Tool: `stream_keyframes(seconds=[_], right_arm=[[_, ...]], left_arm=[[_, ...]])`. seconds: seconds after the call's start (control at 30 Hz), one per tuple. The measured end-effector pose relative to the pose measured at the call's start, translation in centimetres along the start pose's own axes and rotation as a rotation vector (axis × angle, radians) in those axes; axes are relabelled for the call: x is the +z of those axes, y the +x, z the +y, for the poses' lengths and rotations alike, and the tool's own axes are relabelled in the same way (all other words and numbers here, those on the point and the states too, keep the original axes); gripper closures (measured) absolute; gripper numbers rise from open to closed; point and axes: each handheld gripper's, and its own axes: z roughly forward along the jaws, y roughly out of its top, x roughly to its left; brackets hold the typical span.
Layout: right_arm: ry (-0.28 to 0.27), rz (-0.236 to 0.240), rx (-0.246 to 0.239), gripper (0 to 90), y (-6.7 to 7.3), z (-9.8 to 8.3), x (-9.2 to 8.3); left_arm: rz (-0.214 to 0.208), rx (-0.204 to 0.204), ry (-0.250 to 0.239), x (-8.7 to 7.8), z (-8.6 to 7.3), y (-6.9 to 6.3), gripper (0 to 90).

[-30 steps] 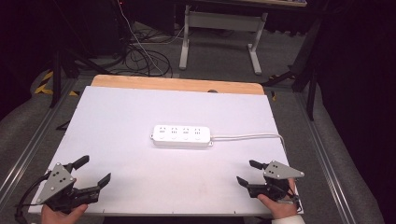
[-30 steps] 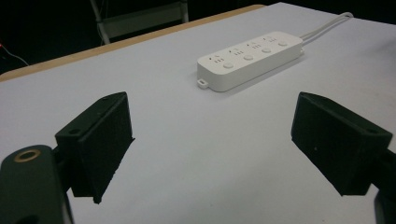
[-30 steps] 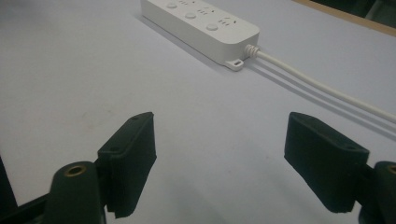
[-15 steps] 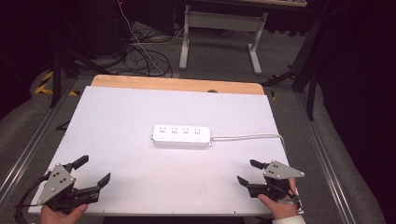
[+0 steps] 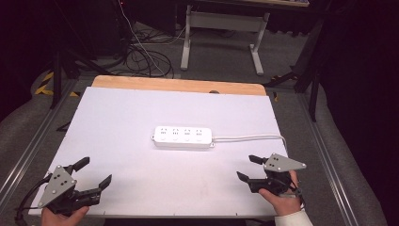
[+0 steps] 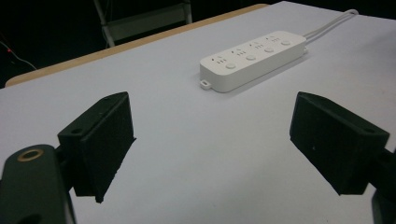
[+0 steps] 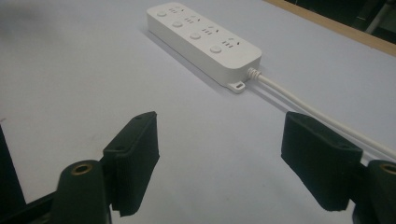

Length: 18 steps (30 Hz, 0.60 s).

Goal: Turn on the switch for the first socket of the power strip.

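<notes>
Power strip (image 5: 183,137) lay mid-table (image 5: 117,117), both claws, left (image 5: 92,171) and right (image 5: 250,167), wide and empty; approaching squarely across its narrow body seemed wisest.

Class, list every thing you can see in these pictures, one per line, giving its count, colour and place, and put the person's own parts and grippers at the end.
power strip: one, white, four sockets with buttons, lying flat near the middle of the table
power strip cable: one, white, running from the strip's right end to the table's right edge
table: one, white top with a wooden strip along the far edge
desk frame: one, pale metal legs, on the floor beyond the table
floor cables: several, dark, on the grey floor past the far left corner
left gripper: one, black with grey plate, near left corner, jaws open, nothing between them
right gripper: one, black with grey plate, near right corner, jaws open, nothing between them
hands: two, at the near edge, one holding each gripper
</notes>
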Motion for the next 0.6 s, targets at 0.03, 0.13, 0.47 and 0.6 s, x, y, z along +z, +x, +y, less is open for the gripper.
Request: stream_keyframes(seconds=[0.03, 0.13, 0.47, 0.6], right_arm=[[-0.002, 0.004, 0.002, 28.1, 0.0, 0.2, 0.0], [-0.005, 0.014, 0.010, 28.3, -0.2, 0.9, 0.2], [0.004, 0.005, -0.027, 29.2, -0.5, 3.3, 0.4], [0.005, 0.003, -0.051, 29.1, -0.4, 4.2, 0.6]], left_arm=[[-0.001, -0.001, 0.002, 0.0, 0.0, 0.0, 14.3], [-0.003, 0.001, 0.003, 0.0, 0.0, 0.0, 14.3], [-0.001, 0.001, 0.003, 0.0, 0.0, 0.0, 14.3], [-0.002, 0.002, 0.004, 0.0, 0.0, 0.0, 14.3]])
